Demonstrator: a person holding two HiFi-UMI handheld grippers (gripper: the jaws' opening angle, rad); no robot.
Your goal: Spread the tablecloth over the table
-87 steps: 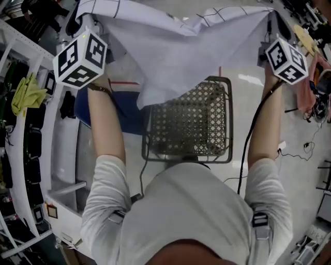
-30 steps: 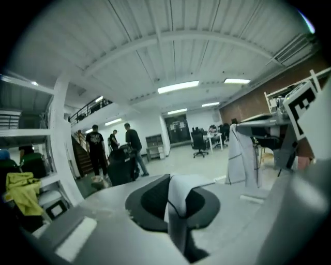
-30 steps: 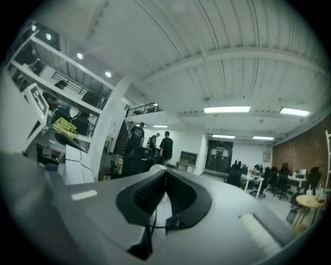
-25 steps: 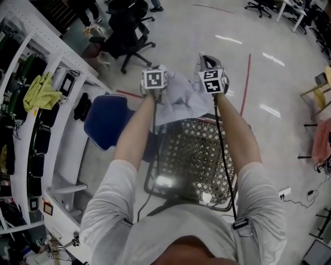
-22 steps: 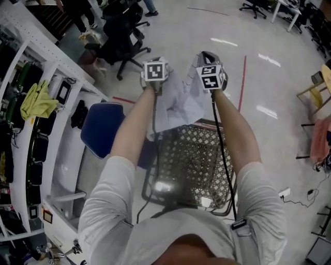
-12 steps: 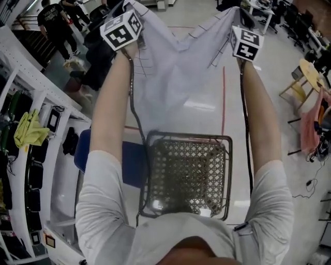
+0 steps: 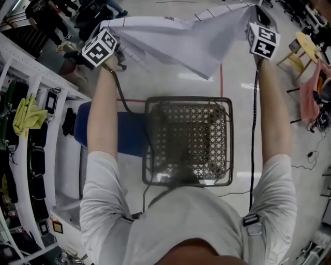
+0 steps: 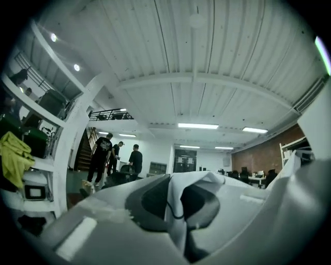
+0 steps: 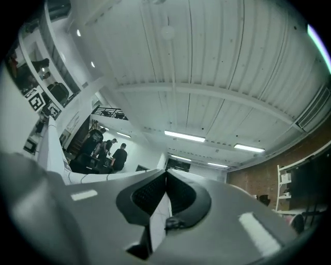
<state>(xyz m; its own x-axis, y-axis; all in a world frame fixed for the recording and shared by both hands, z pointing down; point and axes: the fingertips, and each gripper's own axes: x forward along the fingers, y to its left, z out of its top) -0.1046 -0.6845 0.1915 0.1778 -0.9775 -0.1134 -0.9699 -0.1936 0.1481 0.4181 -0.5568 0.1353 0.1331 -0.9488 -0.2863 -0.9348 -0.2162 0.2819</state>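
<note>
A white tablecloth (image 7: 181,41) with thin dark grid lines hangs stretched in the air between my two grippers, above a wire basket. My left gripper (image 7: 109,27) is shut on the cloth's left corner. In the left gripper view a fold of the cloth (image 8: 175,217) is pinched between the shut jaws of that gripper (image 8: 173,192). My right gripper (image 7: 257,11) is shut on the right corner. The right gripper view shows a thin strip of cloth (image 9: 158,217) caught in that gripper (image 9: 165,195). Both point roughly level, held high and wide apart.
A black wire basket (image 7: 189,140) stands on the floor below my arms, with a blue seat (image 7: 106,132) to its left. White shelving (image 7: 46,103) with a yellow rag (image 7: 27,115) runs along the left. A red floor line (image 7: 221,77) and a round table (image 7: 306,44) lie ahead. Several people (image 8: 111,155) stand far off.
Both grippers rose from just above the basket and moved apart. The cloth, bunched between them a second ago, is now pulled out wide and lifted clear of the basket.
</note>
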